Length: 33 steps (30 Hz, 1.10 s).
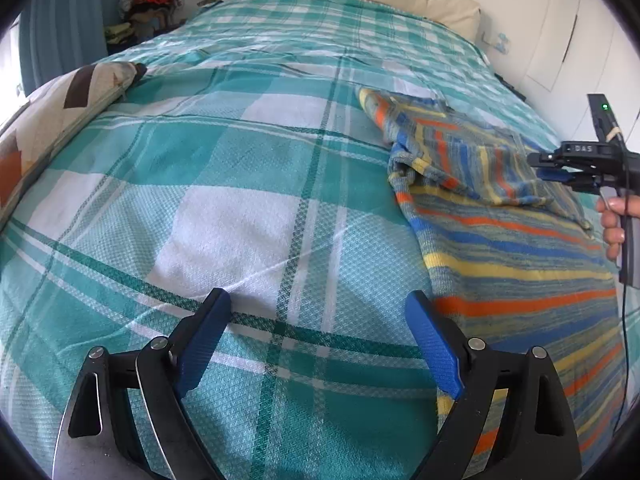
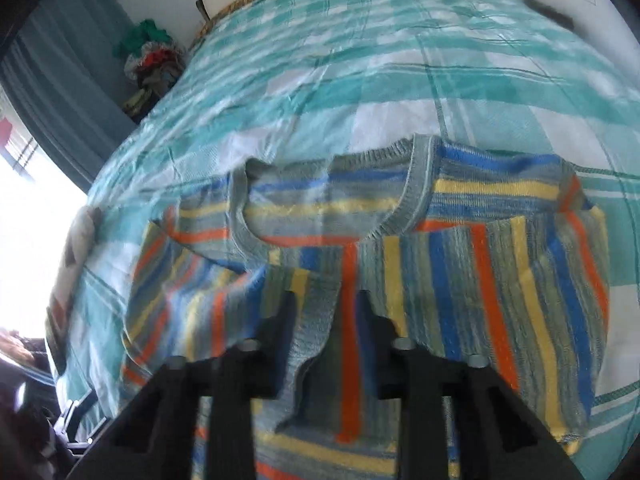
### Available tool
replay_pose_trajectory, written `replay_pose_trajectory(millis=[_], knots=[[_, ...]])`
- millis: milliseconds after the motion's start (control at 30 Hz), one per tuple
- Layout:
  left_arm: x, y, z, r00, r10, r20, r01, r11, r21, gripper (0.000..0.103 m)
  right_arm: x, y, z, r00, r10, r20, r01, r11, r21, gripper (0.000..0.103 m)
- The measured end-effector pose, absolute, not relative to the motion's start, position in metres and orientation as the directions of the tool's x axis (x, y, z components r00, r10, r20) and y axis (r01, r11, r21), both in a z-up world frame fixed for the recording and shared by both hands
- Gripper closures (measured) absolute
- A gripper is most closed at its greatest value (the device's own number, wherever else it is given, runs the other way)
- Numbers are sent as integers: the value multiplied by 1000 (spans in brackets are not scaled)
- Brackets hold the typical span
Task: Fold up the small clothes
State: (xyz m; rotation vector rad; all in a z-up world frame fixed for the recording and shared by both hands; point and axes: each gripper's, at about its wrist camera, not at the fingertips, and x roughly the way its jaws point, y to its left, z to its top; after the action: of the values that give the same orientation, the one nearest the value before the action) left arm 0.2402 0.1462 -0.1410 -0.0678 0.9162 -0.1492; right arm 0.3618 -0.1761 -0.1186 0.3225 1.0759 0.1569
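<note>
Both wrist views tilt down, close over plaid bedspread [image 1: 224,208]; both share striped sweater [image 2: 460,280].

A bed [image 1: 248,184] under a teal-and-white checked cover carries everything. On it lie a striped knit sweater [image 1: 500,216] and a patterned pillow [image 1: 60,120]

Black claw [image 1: 318,316], blue pads [image 1: 434,350]
</note>
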Motion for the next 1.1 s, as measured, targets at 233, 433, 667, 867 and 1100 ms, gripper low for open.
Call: replay_pose_trajectory(millis=[233, 433, 667, 867, 1100], knots=[[240, 146, -146, 592, -145, -793, 93, 989, -111, 12, 317, -142, -96, 476, 464, -747, -215, 885, 413, 74], [238, 149, -149, 587, -138, -798, 85, 990, -109, 7, 291, -143, -132, 320, 340, -884, -167, 939, 300, 89], [217, 147, -126, 588, -184, -788, 75, 982, -173, 8, 191, -175, -88, 452, 305, -838, -210, 950, 232, 53], [172, 90, -85, 584, -181, -791, 141, 983, -120, 7, 81, -190, -84, 509, 237, -827, -224, 965, 139, 53], [134, 17, -140, 447, -139, -884, 247, 969, -27, 7, 29, -180, -103, 542, 159, -825, -204, 977, 54, 50]])
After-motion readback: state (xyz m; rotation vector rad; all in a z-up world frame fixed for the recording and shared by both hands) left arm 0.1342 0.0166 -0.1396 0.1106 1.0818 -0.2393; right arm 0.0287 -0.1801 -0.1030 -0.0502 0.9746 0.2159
